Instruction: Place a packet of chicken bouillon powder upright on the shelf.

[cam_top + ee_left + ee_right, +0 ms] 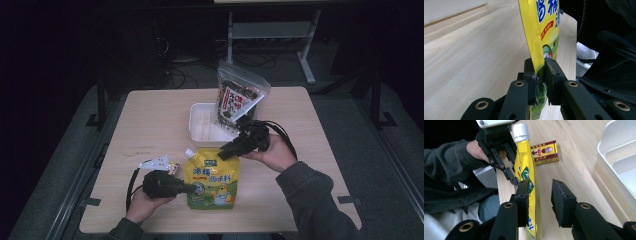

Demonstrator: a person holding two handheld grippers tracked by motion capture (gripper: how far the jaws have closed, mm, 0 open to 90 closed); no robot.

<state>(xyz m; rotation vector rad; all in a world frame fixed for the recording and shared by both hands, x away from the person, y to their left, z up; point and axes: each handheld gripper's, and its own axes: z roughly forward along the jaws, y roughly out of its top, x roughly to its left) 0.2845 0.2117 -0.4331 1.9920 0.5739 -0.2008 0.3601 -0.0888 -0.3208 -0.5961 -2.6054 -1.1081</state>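
Observation:
A yellow spout pouch (pixel 212 182) with a white cap (pixel 189 152) lies at the table's front middle. My left gripper (pixel 196 188) is shut on the pouch's left edge; in the left gripper view the pouch (pixel 541 30) stands pinched between the two jaws of the gripper (pixel 541 72). My right gripper (pixel 223 151) is open at the pouch's upper right corner. In the right gripper view the pouch (pixel 526 175) runs through the gap of this gripper (pixel 540 188), close against one jaw and apart from the other. The left gripper (pixel 511 178) holds the pouch farther off there.
A white divided tray (pixel 200 125) sits behind the pouch at mid-table. A dark seaweed snack bag (pixel 240 97) stands upright at the tray's right back corner. A small red and gold box (pixel 173 168) lies beside the left gripper. Bare wood spreads to the far left.

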